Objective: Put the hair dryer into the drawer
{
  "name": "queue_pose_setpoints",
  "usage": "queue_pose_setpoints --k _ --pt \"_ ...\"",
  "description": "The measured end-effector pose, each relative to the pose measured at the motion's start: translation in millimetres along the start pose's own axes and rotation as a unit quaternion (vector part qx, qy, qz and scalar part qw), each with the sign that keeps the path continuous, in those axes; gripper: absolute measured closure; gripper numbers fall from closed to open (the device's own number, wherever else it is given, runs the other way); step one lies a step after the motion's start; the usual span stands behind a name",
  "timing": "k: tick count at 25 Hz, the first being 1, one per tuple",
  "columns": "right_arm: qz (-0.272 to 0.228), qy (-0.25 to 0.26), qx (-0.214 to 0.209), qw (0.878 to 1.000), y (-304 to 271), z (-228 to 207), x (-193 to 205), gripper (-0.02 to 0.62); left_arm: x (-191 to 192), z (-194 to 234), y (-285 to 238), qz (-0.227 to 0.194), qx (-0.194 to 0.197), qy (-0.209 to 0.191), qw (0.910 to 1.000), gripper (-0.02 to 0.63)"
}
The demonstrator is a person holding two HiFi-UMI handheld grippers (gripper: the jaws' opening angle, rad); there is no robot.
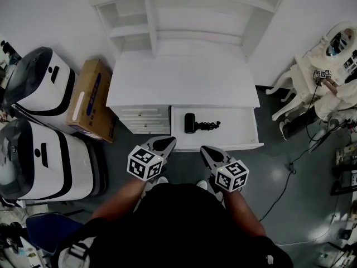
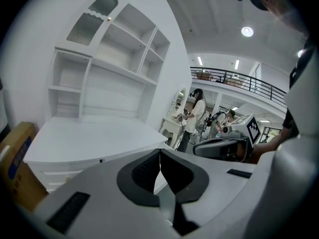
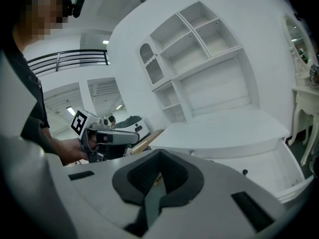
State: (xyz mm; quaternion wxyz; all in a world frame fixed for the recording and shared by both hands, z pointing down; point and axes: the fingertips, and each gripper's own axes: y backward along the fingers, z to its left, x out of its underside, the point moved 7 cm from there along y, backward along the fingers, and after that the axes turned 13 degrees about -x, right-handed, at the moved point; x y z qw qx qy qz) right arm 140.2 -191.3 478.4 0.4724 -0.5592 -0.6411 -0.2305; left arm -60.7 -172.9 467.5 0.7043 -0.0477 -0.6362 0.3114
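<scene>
In the head view a black hair dryer point(image 1: 192, 123) with its coiled cord point(image 1: 208, 125) lies inside the open right drawer point(image 1: 245, 133) of the white desk point(image 1: 178, 80). My left gripper point(image 1: 168, 143) hangs just in front of the drawer's left end, jaws shut and empty. My right gripper point(image 1: 206, 151) is beside it, in front of the drawer's front panel, also shut on nothing. The left gripper view shows its tips point(image 2: 159, 159) pressed together; the right gripper view shows the same for its own tips point(image 3: 158, 159). Neither touches the dryer.
Left of the desk stand a brown cardboard box point(image 1: 92, 99) and two large white machines point(image 1: 39, 88). A white dressing table with a mirror point(image 1: 329, 66) is at the far right, with cables on the grey floor point(image 1: 290, 166). Open shelves point(image 1: 178, 15) rise behind the desktop.
</scene>
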Motion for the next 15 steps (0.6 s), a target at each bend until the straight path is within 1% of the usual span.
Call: queue_pose_setpoints --k 15 --pt "0.006 0.002 0.0 1.0 -4.6 -6.9 -2.7 0.571 -3.1 5.2 -3.5 -0.002 -0.002 0.002 1.0 0.595"
